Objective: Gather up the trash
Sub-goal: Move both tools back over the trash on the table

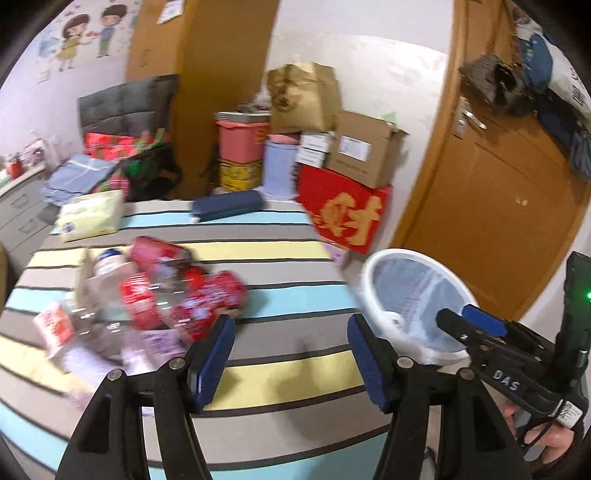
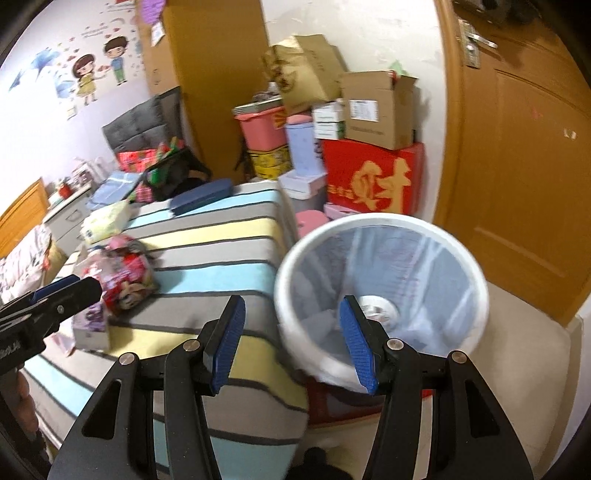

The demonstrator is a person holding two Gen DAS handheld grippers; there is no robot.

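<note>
With both grippers' jaws apart and empty, the left gripper (image 1: pixel 291 354) should close squarely on one red wrapper (image 1: pixel 218 299) before swinging to the bin (image 2: pixel 380 280).

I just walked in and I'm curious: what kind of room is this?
Most likely a lived-in bedroom that doubles as storage. A padded grey headboard stands by the wall, cartoon wall stickers decorate it, and cardboard boxes are stacked in the corner beside a wooden door.

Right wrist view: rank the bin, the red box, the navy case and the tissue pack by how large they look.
1. Bin, though it is nearest the camera.
2. Red box.
3. Navy case and tissue pack look about alike; I won't rank them.
</note>
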